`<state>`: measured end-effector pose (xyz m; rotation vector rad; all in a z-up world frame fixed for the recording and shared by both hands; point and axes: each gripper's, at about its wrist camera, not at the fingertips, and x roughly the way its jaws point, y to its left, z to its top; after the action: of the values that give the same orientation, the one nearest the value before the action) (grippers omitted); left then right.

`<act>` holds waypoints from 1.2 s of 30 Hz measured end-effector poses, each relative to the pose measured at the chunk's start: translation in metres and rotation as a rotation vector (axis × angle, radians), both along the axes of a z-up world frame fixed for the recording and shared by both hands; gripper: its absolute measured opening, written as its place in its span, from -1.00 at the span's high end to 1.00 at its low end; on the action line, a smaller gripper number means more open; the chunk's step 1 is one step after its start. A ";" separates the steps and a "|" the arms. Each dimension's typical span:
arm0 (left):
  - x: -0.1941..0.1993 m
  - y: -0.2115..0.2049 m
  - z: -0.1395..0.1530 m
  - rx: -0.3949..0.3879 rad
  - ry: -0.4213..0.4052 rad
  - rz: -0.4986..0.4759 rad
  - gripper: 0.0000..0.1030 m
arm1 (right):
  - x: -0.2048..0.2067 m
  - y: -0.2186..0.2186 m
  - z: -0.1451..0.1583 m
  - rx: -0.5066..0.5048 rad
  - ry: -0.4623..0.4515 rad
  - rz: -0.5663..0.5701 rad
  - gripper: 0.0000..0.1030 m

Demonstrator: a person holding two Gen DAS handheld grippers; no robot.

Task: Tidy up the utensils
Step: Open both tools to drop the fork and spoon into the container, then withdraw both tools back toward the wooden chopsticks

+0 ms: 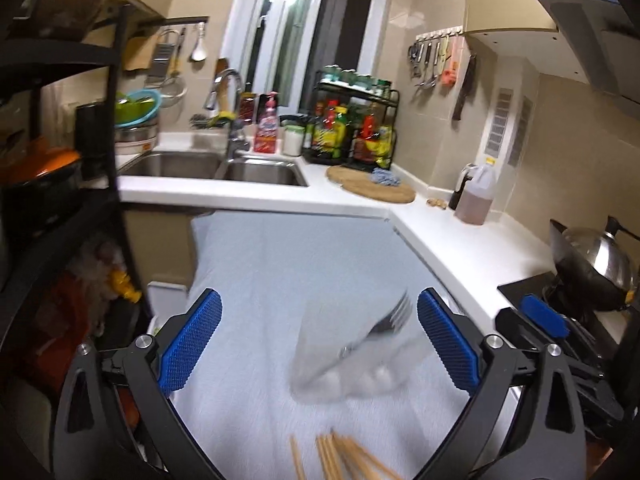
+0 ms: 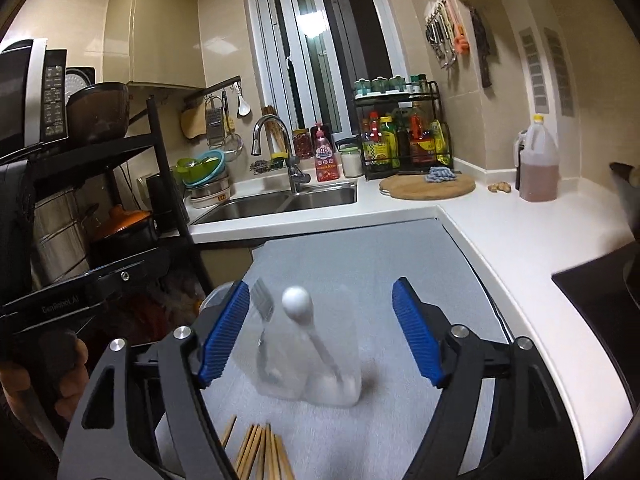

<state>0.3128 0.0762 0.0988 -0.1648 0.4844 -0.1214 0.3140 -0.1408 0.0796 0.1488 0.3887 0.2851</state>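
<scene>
A clear plastic holder (image 2: 308,364) stands on the pale cloth-covered table (image 2: 380,264). A metal fork (image 2: 262,306) and a white spoon (image 2: 298,304) stick up out of it. Several wooden chopsticks (image 2: 260,454) lie on the cloth in front of it. My right gripper (image 2: 320,304) is open and empty, its fingers either side of the holder. In the left wrist view the holder (image 1: 352,360) is blurred, with the fork (image 1: 394,318) in it, and the chopsticks (image 1: 340,458) lie near. My left gripper (image 1: 318,316) is open and empty. The right gripper's finger (image 1: 544,314) shows at the right.
A white L-shaped counter (image 2: 500,232) borders the table at the back and right. It holds a double sink (image 2: 280,200), a spice rack (image 2: 400,136), a round wooden board (image 2: 428,186) and an oil jug (image 2: 538,160). A black shelf rack (image 2: 100,168) stands left. A wok (image 1: 592,260) sits on the stove.
</scene>
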 end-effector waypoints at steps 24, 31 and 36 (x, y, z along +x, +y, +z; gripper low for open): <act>-0.225 -0.031 -0.060 0.136 0.098 0.097 -0.85 | -0.236 -0.018 -0.063 -0.104 0.066 -0.053 -0.59; -0.242 -0.037 -0.070 0.151 0.100 0.088 -0.85 | -0.249 -0.019 -0.069 -0.120 0.085 -0.052 -0.59; -0.246 -0.038 -0.075 0.150 0.101 0.093 -0.85 | -0.249 -0.017 -0.075 -0.126 0.101 -0.041 -0.59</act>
<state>0.0668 0.0382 0.0239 -0.0464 0.5839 0.0143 0.0649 -0.1583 0.0044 0.0472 0.5024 0.2123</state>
